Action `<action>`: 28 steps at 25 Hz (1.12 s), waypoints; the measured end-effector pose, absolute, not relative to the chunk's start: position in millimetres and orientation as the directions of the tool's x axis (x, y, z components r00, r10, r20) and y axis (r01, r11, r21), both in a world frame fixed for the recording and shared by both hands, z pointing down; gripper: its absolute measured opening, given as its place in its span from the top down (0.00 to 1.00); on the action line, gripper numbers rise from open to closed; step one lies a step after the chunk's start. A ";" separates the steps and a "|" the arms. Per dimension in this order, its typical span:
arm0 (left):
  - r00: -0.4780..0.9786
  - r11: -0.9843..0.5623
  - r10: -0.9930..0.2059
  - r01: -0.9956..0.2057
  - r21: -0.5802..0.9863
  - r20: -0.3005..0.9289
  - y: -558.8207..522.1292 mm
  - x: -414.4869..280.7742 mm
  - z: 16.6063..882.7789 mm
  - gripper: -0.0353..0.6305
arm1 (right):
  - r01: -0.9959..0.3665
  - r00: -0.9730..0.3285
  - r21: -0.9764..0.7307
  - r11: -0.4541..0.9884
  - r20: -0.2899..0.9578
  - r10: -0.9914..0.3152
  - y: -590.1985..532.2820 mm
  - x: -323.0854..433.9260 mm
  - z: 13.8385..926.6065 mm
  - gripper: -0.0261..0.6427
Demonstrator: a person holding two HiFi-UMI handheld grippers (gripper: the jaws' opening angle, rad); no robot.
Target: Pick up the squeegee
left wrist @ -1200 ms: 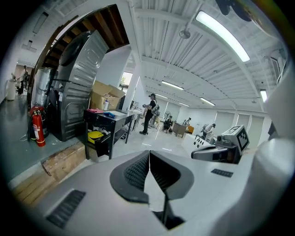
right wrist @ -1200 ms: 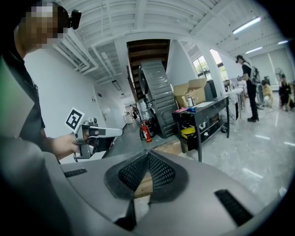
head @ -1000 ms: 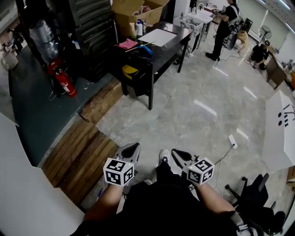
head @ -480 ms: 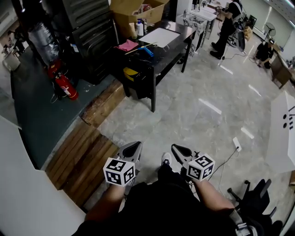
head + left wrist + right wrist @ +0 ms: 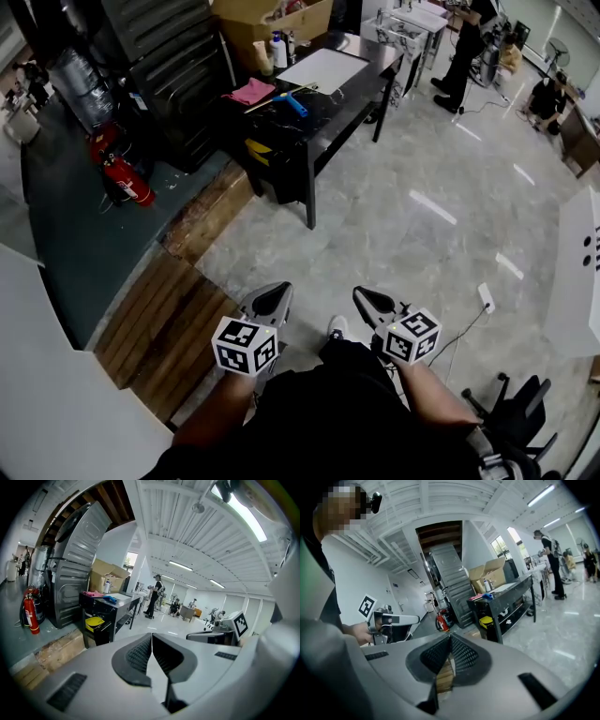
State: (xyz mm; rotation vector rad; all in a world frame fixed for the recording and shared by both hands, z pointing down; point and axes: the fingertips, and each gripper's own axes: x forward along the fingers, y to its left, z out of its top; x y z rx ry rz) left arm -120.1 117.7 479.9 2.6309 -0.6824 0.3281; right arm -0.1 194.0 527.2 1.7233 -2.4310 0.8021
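The squeegee (image 5: 292, 101), with a blue handle and a pale blade bar, lies on the black table (image 5: 339, 101) far ahead, beside a pink cloth (image 5: 251, 91). It also shows as a small blue shape, the squeegee (image 5: 111, 599), in the left gripper view, and as the squeegee (image 5: 487, 595) in the right gripper view. My left gripper (image 5: 273, 297) and right gripper (image 5: 367, 299) are held side by side in front of my body, well short of the table. The jaws of both are shut with nothing between them, as the left gripper (image 5: 151, 635) and right gripper (image 5: 450, 637) show in their own views.
A white sheet (image 5: 323, 70), bottles and a cardboard box (image 5: 272, 19) share the table. A dark metal cabinet (image 5: 173, 66) and a red fire extinguisher (image 5: 127, 180) stand at the left, with wooden planks (image 5: 173, 314) on the floor. A person (image 5: 469, 52) stands beyond the table. A power strip (image 5: 486, 298) and chair (image 5: 520, 422) are on the right.
The whole view has shifted as I walk towards the table: the table and planks sit slightly nearer. Both grippers keep their side-by-side pose, jaws still shut.
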 end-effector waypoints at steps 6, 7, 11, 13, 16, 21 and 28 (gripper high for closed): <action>0.837 -0.789 -0.436 -0.532 0.306 0.331 82.0 -75.7 471.0 0.92 | -0.876 -0.408 -0.399 0.272 0.311 -0.859 149.2 44.6 520.6 0.95; 0.835 -0.787 -0.440 -0.536 0.305 0.330 75.9 -67.6 468.6 0.92 | -0.872 -0.415 -0.401 0.280 0.304 -0.857 141.4 50.9 518.4 0.95; 0.833 -0.787 -0.448 -0.540 0.299 0.324 57.9 -36.5 460.7 0.92 | -0.860 -0.439 -0.412 0.302 0.294 -0.849 118.5 74.1 514.0 0.95; 0.827 -0.786 -0.453 -0.547 0.288 0.334 49.3 -24.0 460.9 0.92 | -0.852 -0.451 -0.421 0.312 0.285 -0.846 110.8 84.7 515.1 0.95; 0.817 -0.786 -0.459 -0.556 0.270 0.349 38.1 -6.4 462.3 0.92 | -0.844 -0.465 -0.426 0.324 0.282 -0.839 103.9 100.5 519.0 0.95; 0.804 -0.777 -0.475 -0.574 0.260 0.357 23.5 11.6 462.1 0.92 | -0.837 -0.473 -0.440 0.326 0.280 -0.835 95.7 122.0 525.6 0.95; 0.795 -0.761 -0.491 -0.590 0.270 0.356 9.3 23.2 462.6 0.92 | -0.835 -0.477 -0.441 0.330 0.280 -0.833 85.1 136.0 523.1 0.95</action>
